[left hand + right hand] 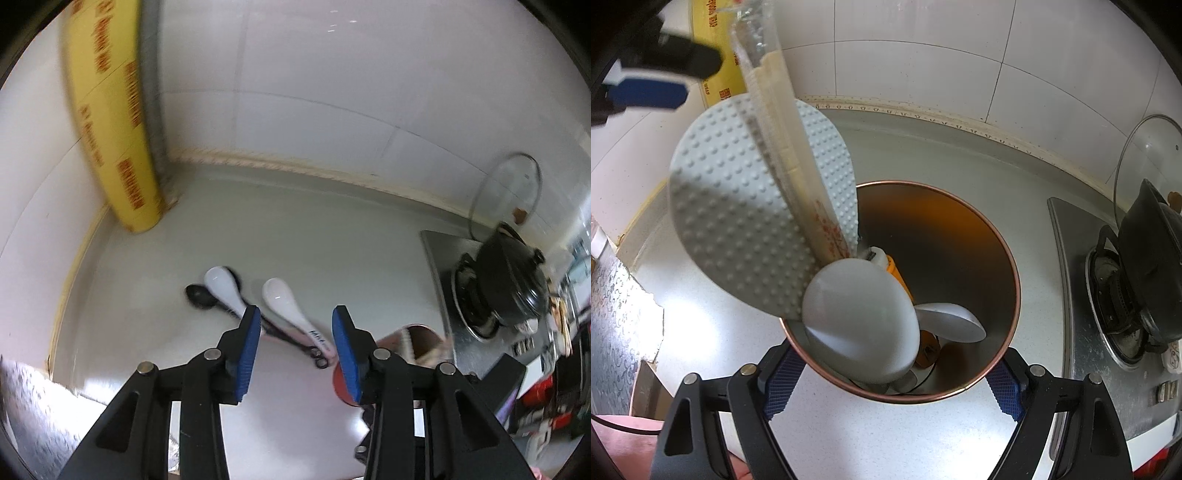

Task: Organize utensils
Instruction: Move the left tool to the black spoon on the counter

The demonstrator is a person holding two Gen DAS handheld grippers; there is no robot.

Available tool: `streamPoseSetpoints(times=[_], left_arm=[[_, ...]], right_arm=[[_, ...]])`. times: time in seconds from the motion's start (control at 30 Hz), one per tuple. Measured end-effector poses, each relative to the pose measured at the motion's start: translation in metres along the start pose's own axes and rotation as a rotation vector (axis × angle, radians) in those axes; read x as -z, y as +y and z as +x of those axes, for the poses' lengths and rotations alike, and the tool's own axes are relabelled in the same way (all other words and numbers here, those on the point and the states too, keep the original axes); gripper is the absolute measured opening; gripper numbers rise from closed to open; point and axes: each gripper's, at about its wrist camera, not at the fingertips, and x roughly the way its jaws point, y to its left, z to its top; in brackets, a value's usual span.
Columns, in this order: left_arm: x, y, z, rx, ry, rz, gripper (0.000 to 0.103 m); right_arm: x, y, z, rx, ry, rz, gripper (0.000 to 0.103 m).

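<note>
Left gripper (295, 328): jaws stood apart with nothing between the blue pads, above the spoons on the counter; its tip also showed at the upper left of the right wrist view.
Right gripper (892, 384): its blue pads pressed on opposite sides of the metal cup (979, 236), holding it upright on the counter.
Counter (303, 236): pale grey surface, running back to a white tiled wall (332, 74).
White spoons: two lay side by side on the counter, bowls pointing away from the camera; the left one (223, 291) partly covered a black spoon (201, 295), and the right one (284, 302) bore dark lettering on its handle.
Other black utensils: thin handles with ring ends showed beneath the white spoons; the blur left their kind uncertain.
Contents of the cup: a dimpled grey paddle (738, 229) leaning out to the left, a wrapped pair of chopsticks (783, 140) rising across it, a grey ladle bowl (860, 317) at the near rim, a metal spoon (949, 321) and an orange-handled tool (897, 273) deeper inside.
Stove (1082, 295): at the right, with a black pot (1152, 258) on the burner and a glass lid (1145, 155) propped against the wall.
Yellow roll (110, 110): stood in the corner of the wall, at the far left.
</note>
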Motion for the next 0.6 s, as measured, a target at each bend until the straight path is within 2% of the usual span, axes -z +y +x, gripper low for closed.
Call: streamPoseSetpoints(times=[0.23, 0.6], left_arm=[[0.012, 0.036, 0.009, -0.035, 0.037, -0.101, 0.043], [0.047, 0.102, 0.044, -0.086, 0.157, -0.290, 0.044]], right_arm=[[0.001, 0.000, 0.001, -0.001, -0.004, 0.003, 0.089], [0.004, -0.007, -0.007, -0.012, -0.058, 0.020, 0.089]])
